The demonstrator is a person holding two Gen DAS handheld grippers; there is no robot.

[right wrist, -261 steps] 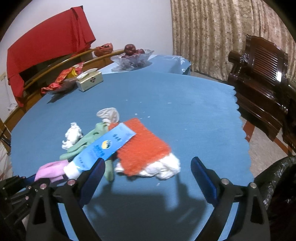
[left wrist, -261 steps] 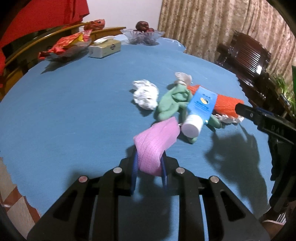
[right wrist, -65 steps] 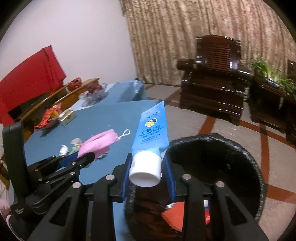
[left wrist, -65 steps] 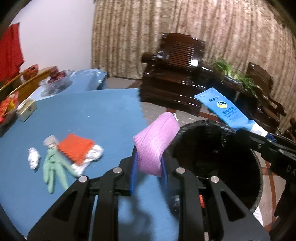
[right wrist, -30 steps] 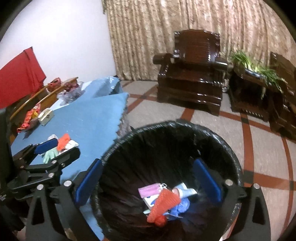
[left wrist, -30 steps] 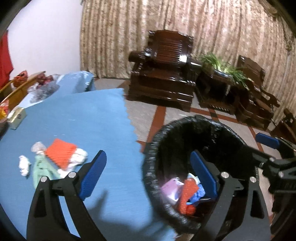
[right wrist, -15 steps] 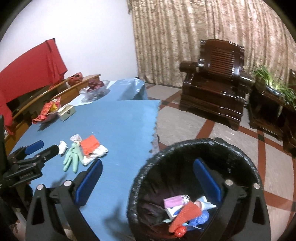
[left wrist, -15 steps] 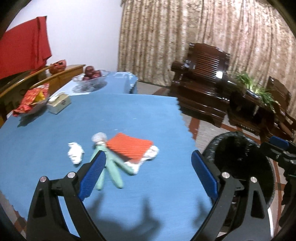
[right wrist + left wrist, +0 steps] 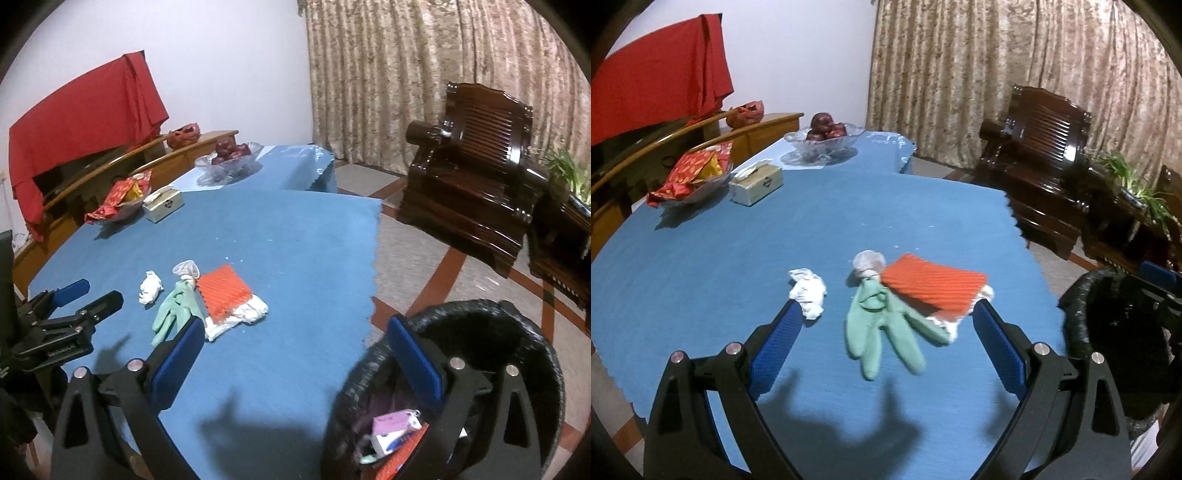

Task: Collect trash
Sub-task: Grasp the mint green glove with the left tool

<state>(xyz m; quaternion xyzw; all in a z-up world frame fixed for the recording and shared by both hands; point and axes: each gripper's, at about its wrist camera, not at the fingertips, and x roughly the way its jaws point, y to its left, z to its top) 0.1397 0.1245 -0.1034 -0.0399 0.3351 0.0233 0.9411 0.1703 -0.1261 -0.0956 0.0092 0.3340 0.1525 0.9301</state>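
Both grippers are seen spread wide with nothing held; a fresh pickup is judged to be the step in hand. Straight ahead of the left gripper [image 9: 886,314], between its fingers [image 9: 775,338], lies the green glove [image 9: 882,325] on the worktop [image 9: 738,258]. Just beyond are the crumpled tissue [image 9: 809,291] and orange pad [image 9: 932,286]. The bin [image 9: 480,332] sits under the right gripper [image 9: 295,339]. Lowering onto the glove and closing is called for next.
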